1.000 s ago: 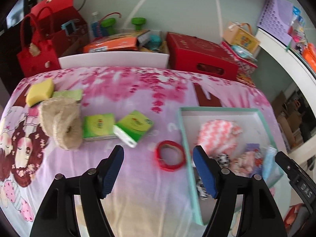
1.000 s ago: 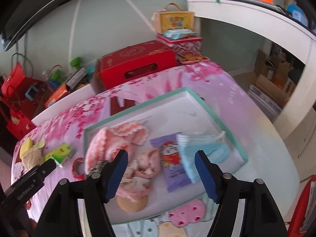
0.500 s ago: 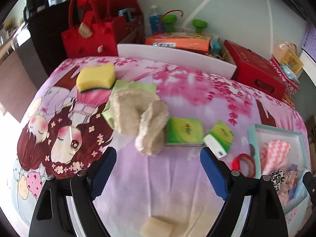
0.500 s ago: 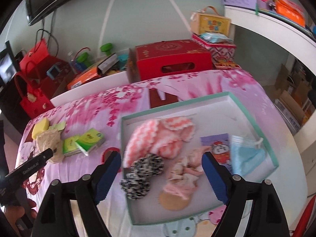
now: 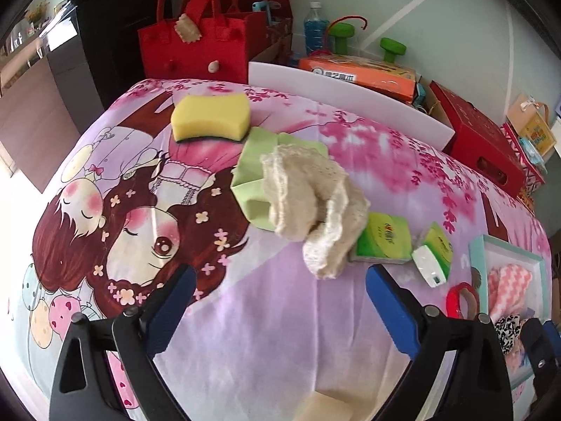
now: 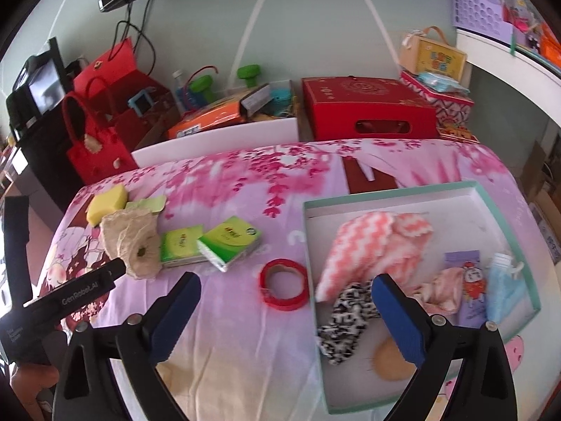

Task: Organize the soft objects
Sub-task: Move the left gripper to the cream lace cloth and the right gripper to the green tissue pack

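A beige knitted cloth (image 5: 312, 203) lies on a light green cloth (image 5: 252, 175), with a yellow sponge (image 5: 210, 117) behind them. My left gripper (image 5: 280, 291) hovers in front of the knitted cloth, its jaws opening with nothing between them. The teal-rimmed tray (image 6: 385, 194) holds a pink zigzag cloth (image 6: 371, 242), a leopard scrunchie (image 6: 347, 322), a pink cloth (image 6: 441, 291), a blue mask (image 6: 505, 287) and a beige puff (image 6: 389, 361). My right gripper (image 6: 285, 298) hangs over the tray's left edge, its jaws opening and empty.
Two green tissue packs (image 6: 210, 242) and a red tape ring (image 6: 284, 286) lie on the pink bedspread between the cloth and the tray. A purple packet (image 6: 470, 287) sits in the tray. Red bags (image 5: 196, 35) and boxes (image 6: 368, 108) stand behind the bed.
Both grippers have moved left and their jaws have widened. The left one went from the red ring to the knitted cloth; the right one from over the tray's middle to its left edge.
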A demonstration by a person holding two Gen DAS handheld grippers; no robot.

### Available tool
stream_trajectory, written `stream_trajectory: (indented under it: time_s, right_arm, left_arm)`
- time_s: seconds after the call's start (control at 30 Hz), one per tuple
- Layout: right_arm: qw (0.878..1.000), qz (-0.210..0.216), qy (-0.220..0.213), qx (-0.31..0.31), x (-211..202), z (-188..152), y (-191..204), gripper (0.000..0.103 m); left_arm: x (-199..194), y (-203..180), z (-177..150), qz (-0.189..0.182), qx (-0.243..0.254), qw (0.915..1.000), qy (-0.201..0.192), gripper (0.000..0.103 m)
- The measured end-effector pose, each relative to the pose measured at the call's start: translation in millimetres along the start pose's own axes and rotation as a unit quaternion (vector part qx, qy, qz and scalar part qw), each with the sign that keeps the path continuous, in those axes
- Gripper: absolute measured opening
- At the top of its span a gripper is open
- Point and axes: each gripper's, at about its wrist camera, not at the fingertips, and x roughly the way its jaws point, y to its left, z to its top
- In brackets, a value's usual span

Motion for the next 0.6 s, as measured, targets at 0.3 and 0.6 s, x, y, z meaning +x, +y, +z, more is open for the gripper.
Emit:
stream_trajectory:
  time_s: [0.3, 0.6]
  right_arm:
    - [1.0, 0.021, 0.006, -0.012, 13.7, -6.0, 16.3, 0.1]
    - [0.998, 0.056, 0.022, 0.001, 29.2, -8.8, 26.5, 0.1]
  left_arm:
    - [1.9, 21.9, 10.3, -0.001, -0.008, 0.9997, -0.024, 0.101]
    - [11.9, 26.8, 24.2, -0.043, -0.004, 0.9976, -0.053, 0.103]
